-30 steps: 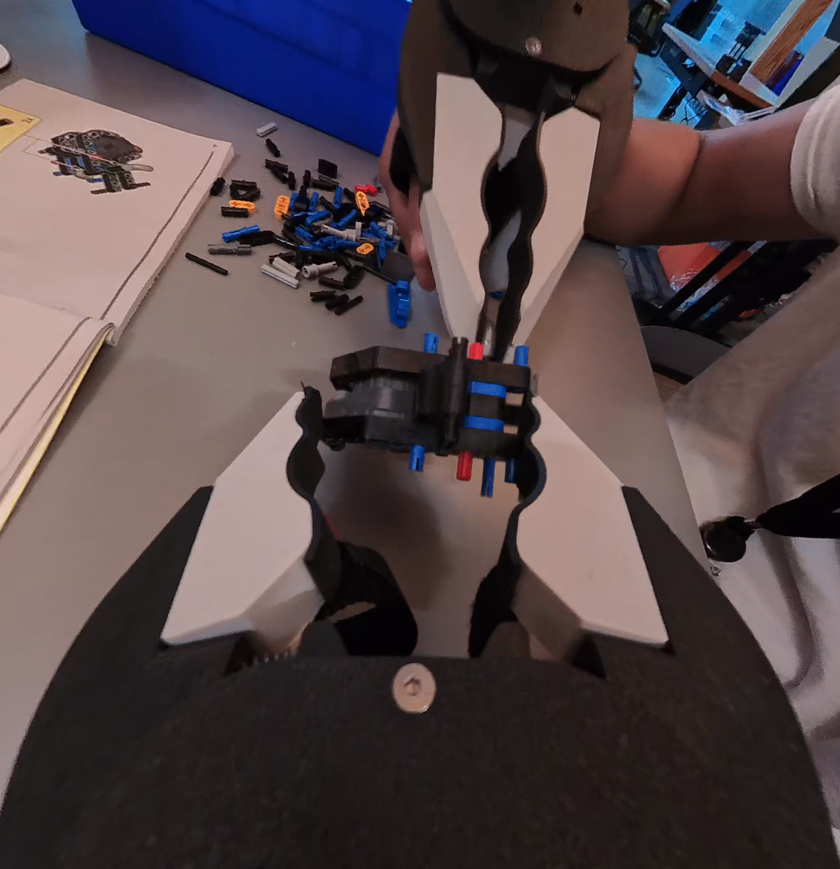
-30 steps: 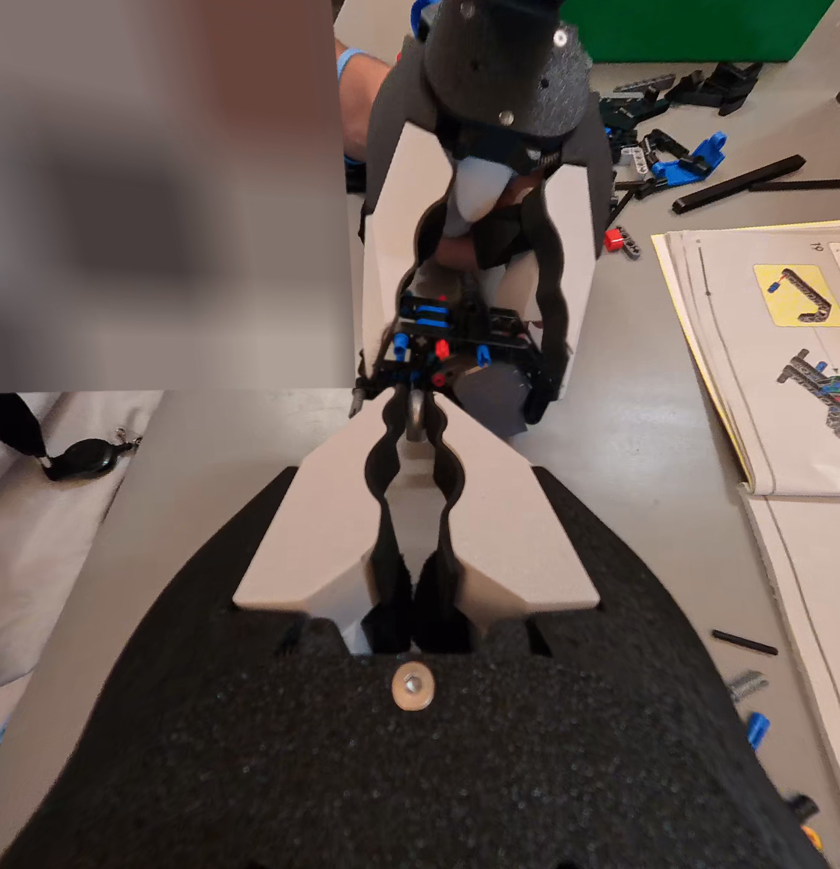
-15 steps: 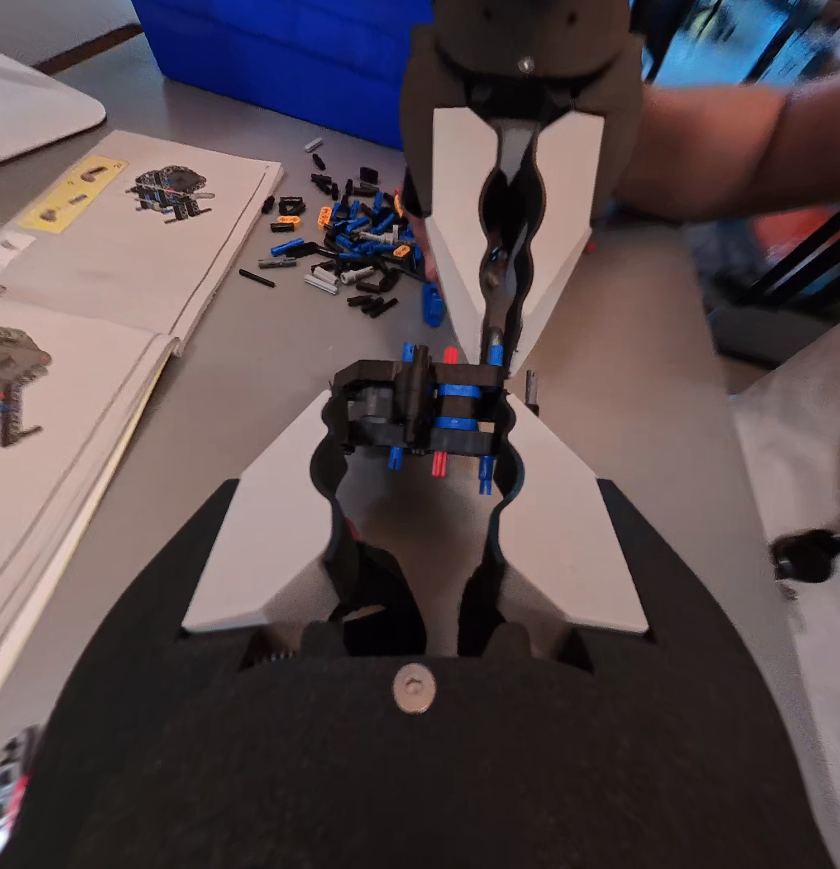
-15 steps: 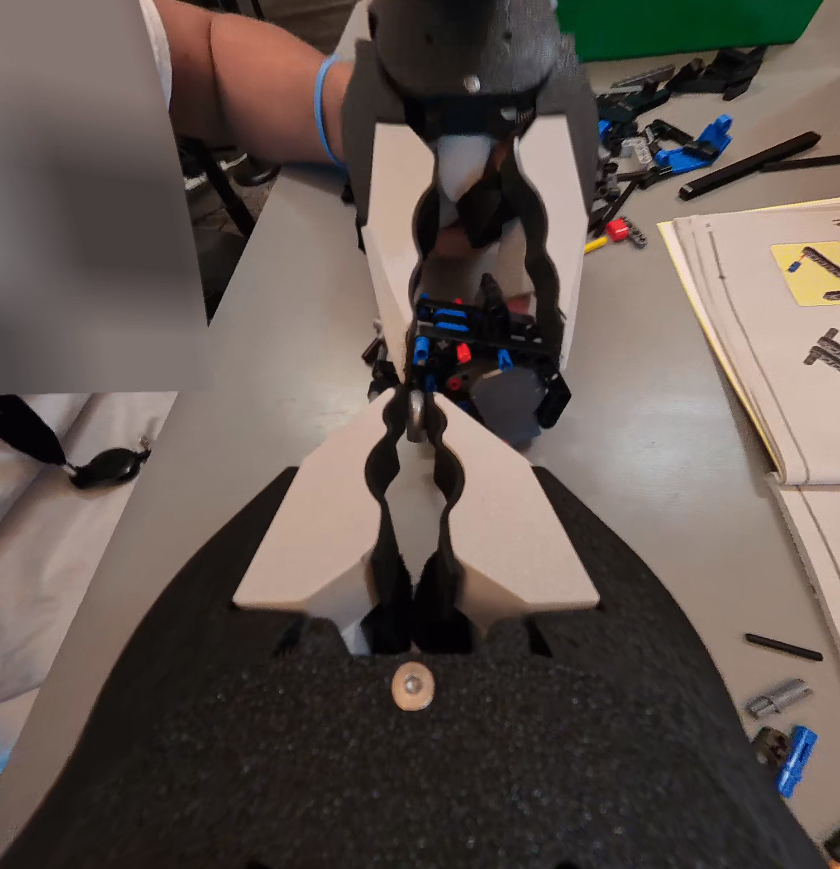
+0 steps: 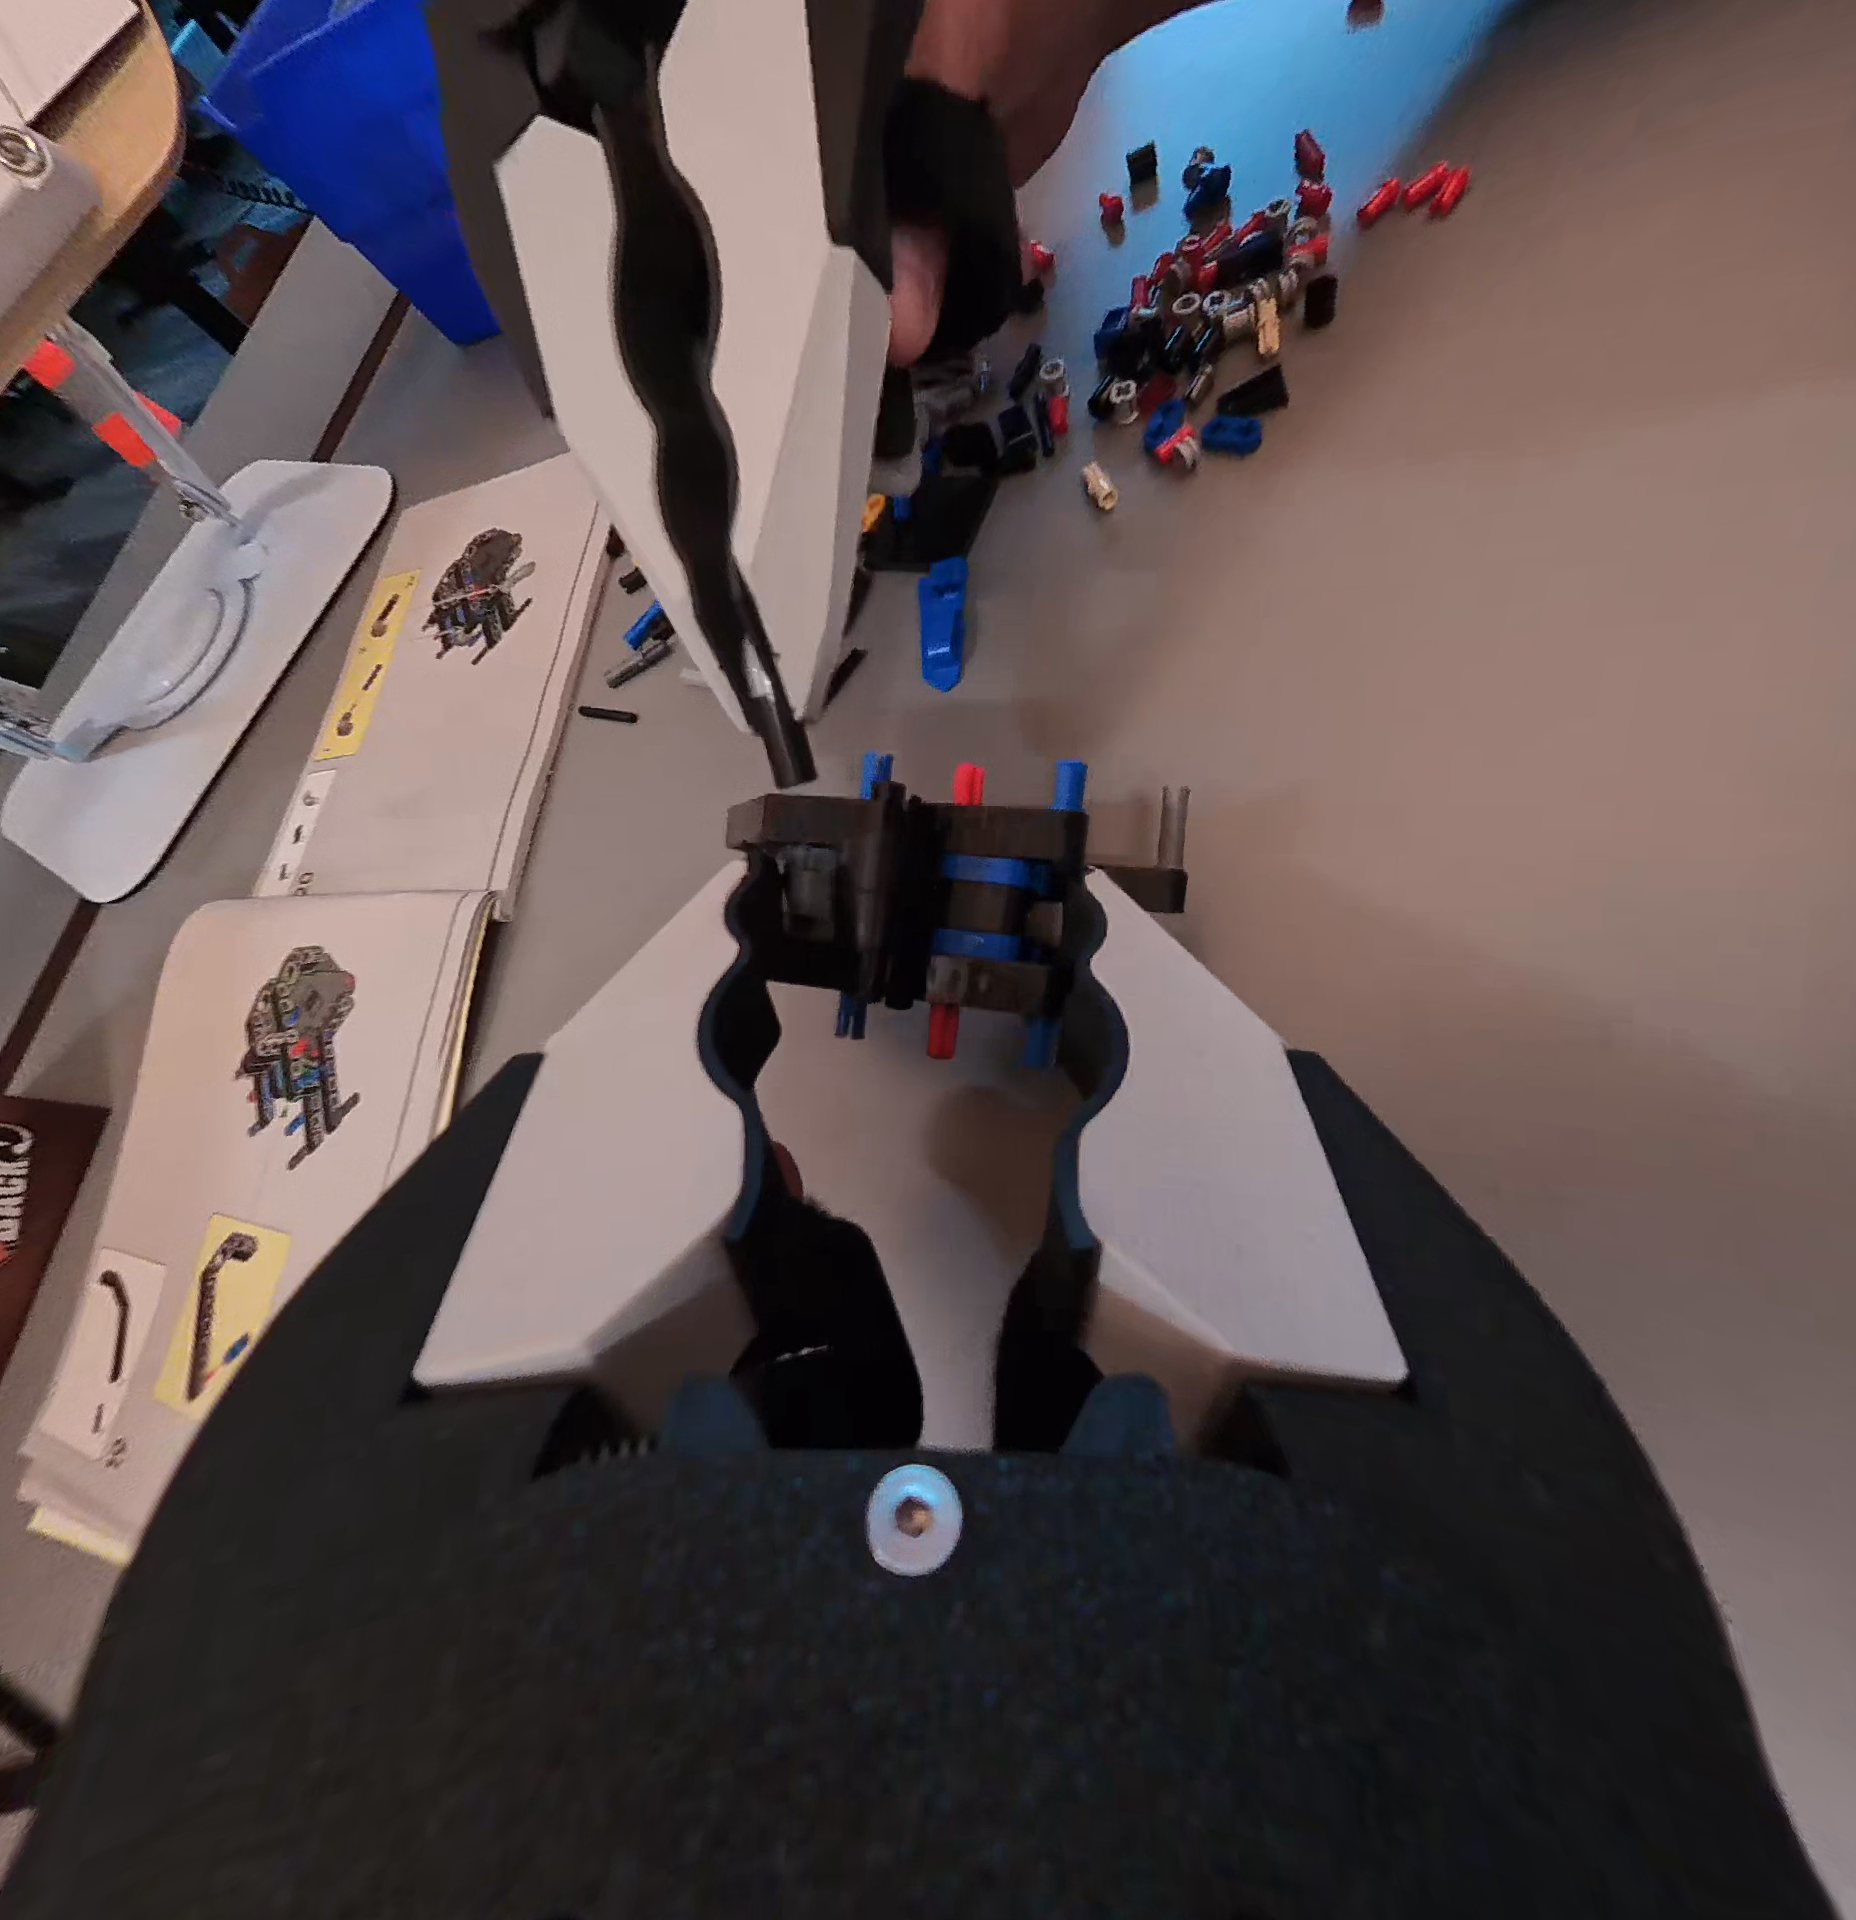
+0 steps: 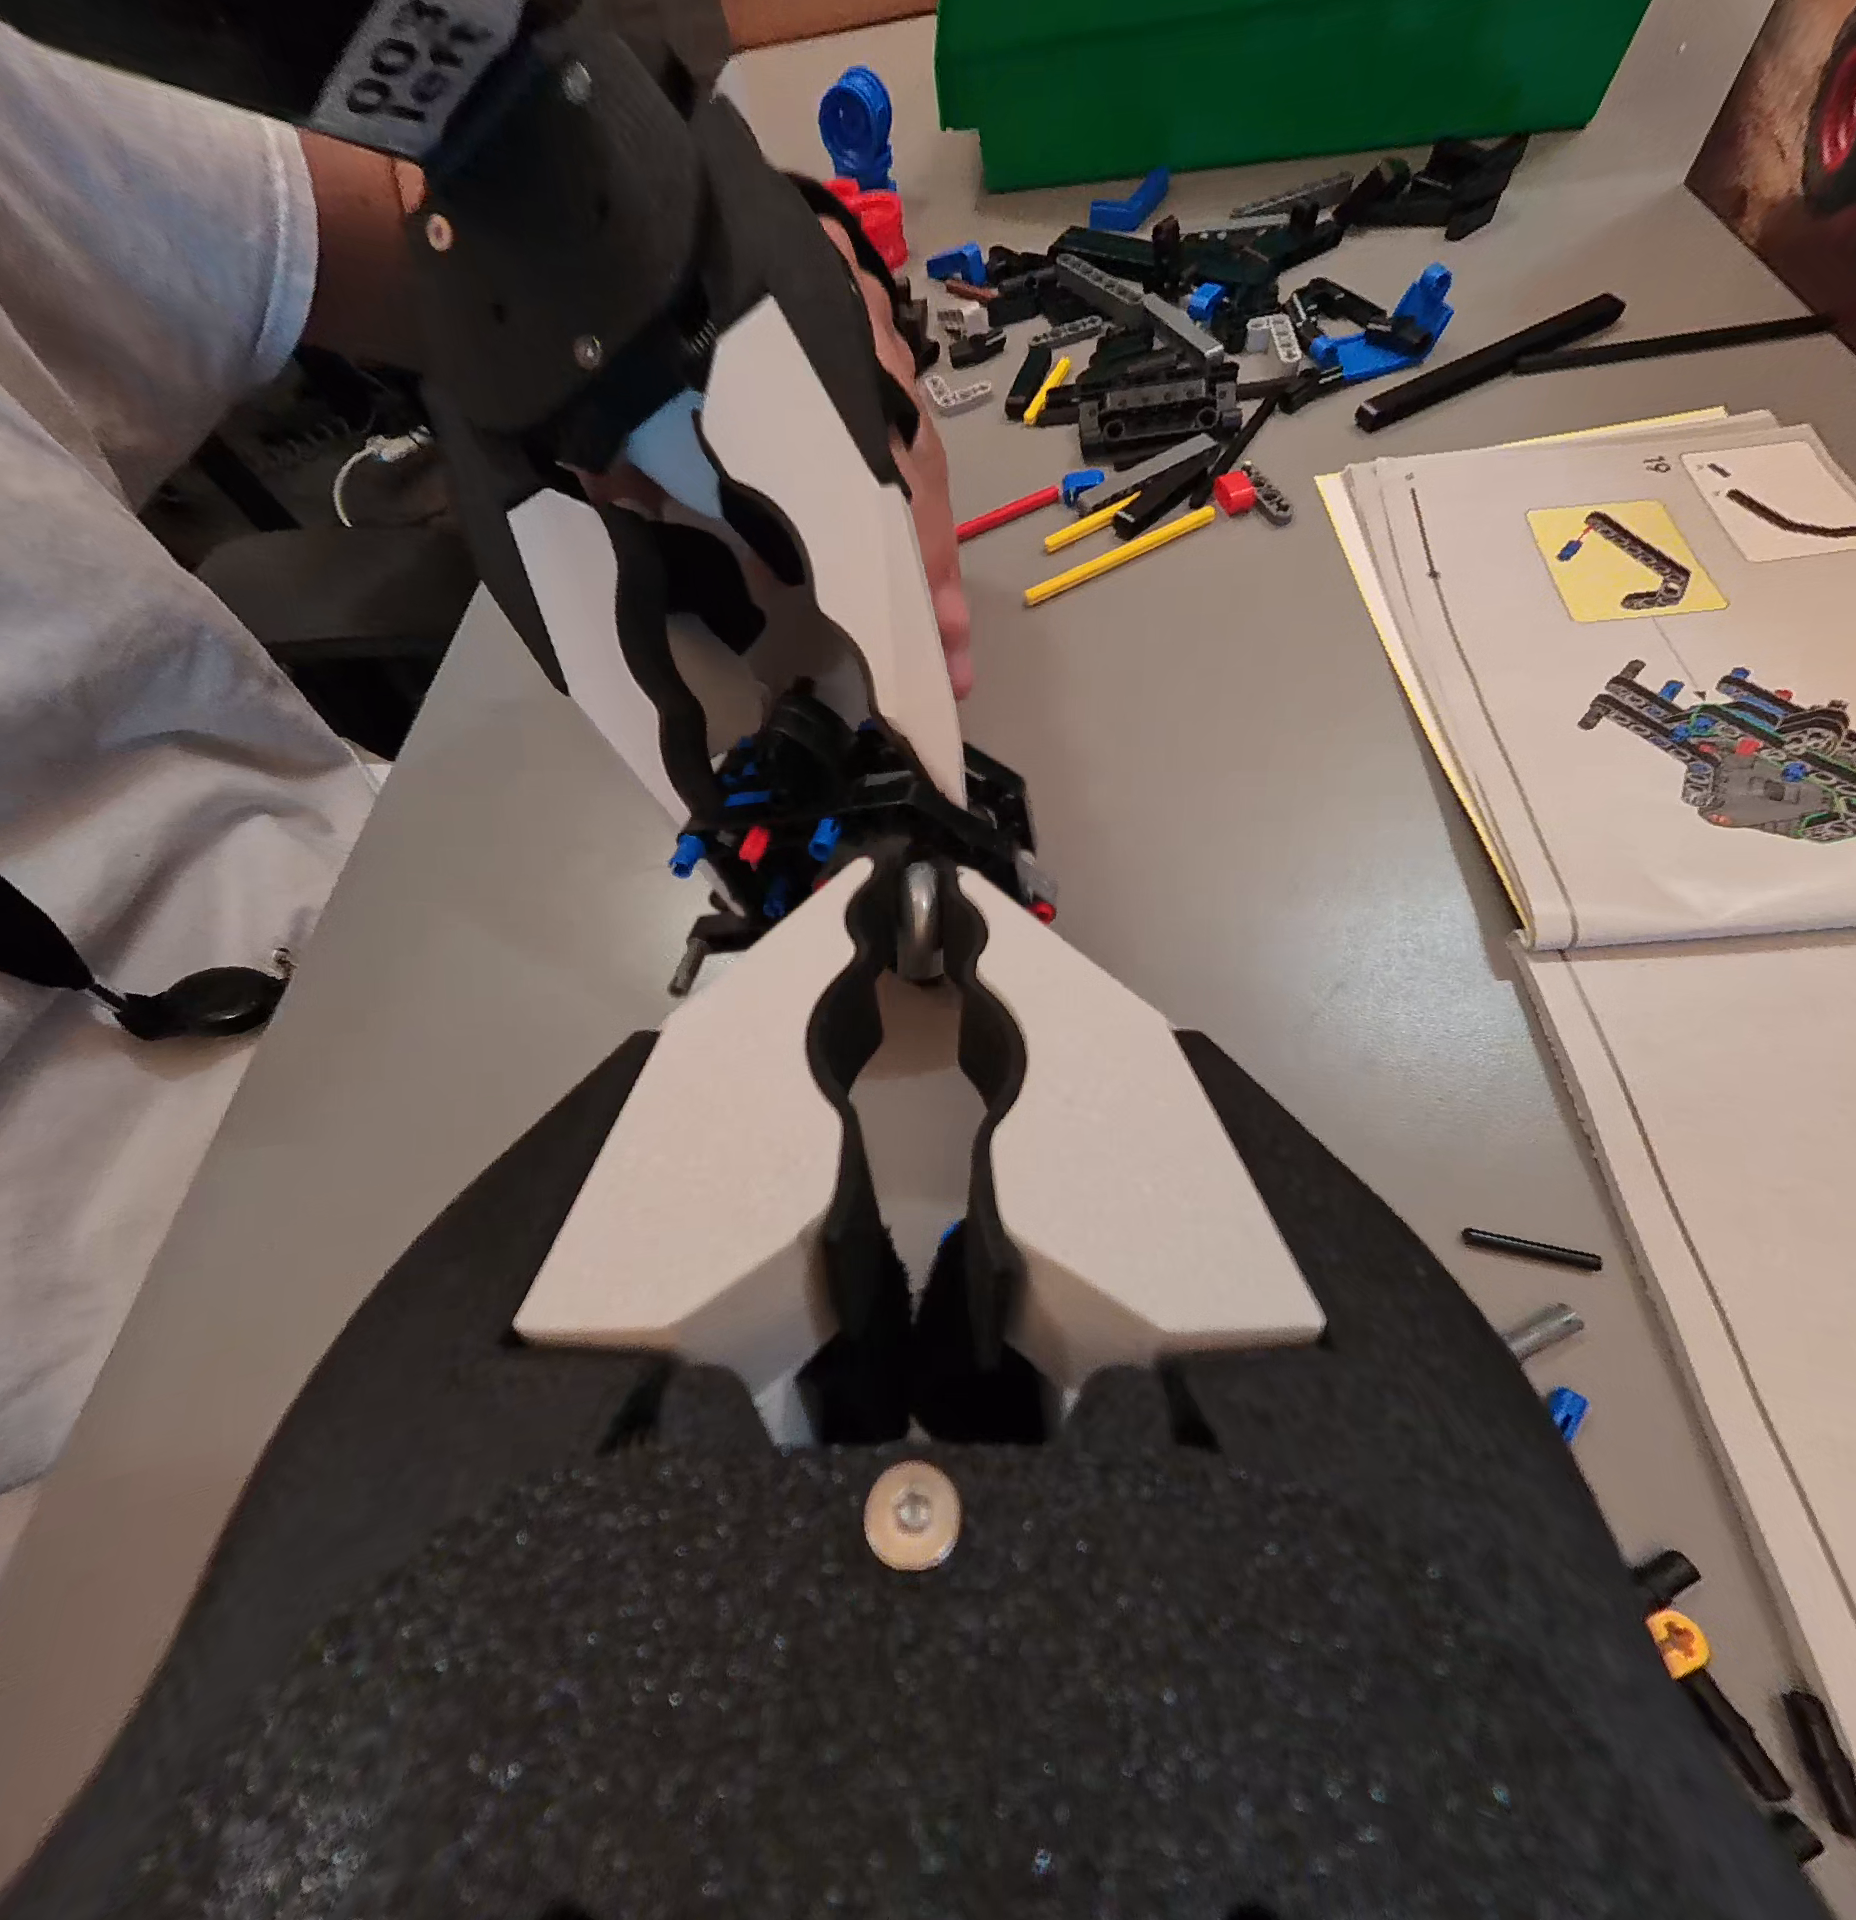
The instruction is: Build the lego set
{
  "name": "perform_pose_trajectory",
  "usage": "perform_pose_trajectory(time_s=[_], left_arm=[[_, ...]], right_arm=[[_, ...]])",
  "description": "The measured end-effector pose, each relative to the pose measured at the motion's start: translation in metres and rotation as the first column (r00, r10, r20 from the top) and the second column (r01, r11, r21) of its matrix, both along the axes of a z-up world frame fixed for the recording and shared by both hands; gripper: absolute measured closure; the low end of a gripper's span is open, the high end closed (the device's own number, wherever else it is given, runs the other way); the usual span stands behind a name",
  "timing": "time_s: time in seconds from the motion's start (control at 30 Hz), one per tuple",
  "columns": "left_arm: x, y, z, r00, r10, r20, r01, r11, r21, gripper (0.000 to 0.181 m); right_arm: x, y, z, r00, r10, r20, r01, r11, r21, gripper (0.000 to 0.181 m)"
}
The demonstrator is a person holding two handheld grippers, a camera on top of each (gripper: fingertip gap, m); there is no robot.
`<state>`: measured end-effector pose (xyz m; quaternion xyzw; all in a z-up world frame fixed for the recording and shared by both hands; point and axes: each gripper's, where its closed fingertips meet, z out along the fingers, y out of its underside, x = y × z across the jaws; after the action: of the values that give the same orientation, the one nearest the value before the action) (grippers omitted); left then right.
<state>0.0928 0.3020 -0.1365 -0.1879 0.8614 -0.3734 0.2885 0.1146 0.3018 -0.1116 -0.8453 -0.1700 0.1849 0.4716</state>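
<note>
While your left gripper (image 5: 908, 914) clamps the black lego assembly (image 5: 934, 894) bristling with blue and red pins, your right gripper (image 6: 919, 914) pinches a grey piece (image 6: 919, 925)

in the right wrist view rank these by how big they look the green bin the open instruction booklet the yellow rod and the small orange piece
1. instruction booklet
2. green bin, cropped by the frame, so unsure against the booklet
3. yellow rod
4. orange piece, though nearest the camera

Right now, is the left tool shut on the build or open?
Shut on it. The left tool has both fingers pressed against the sides of the build, which is held off the table.
</note>
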Motion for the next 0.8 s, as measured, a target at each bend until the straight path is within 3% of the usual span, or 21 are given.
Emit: perform_pose_trajectory(time_s=[0.27,0.43,0.57,0.73,0.8], left_arm=[[-0.001,-0.009,-0.004,1.0,-0.022,0.014,0.022,1.0,0.011,0.118],[-0.006,-0.012,0.007,0.999,-0.046,-0.005,0.046,0.997,-0.059,0.111],[-0.023,-0.017,0.021,0.986,-0.158,-0.044,0.149,0.976,-0.161,0.102],[-0.017,0.007,0.014,0.983,-0.185,0.0,0.185,0.983,-0.017,0.092],[-0.014,0.007,0.006,0.977,-0.209,-0.031,0.209,0.978,-0.021,0.087]], right_arm=[[0.006,-0.005,-0.001,1.0,0.004,0.011,-0.004,1.0,-0.008,0.175],[0.003,-0.005,-0.015,1.0,0.02,0.021,-0.019,0.998,-0.052,0.174],[0.003,-0.004,-0.024,0.999,0.021,0.038,-0.018,0.997,-0.079,0.174],[0.002,-0.003,-0.028,0.999,0.019,0.031,-0.017,0.996,-0.091,0.174],[0.001,-0.003,-0.03,0.999,0.023,0.029,-0.02,0.995,-0.096,0.174]])
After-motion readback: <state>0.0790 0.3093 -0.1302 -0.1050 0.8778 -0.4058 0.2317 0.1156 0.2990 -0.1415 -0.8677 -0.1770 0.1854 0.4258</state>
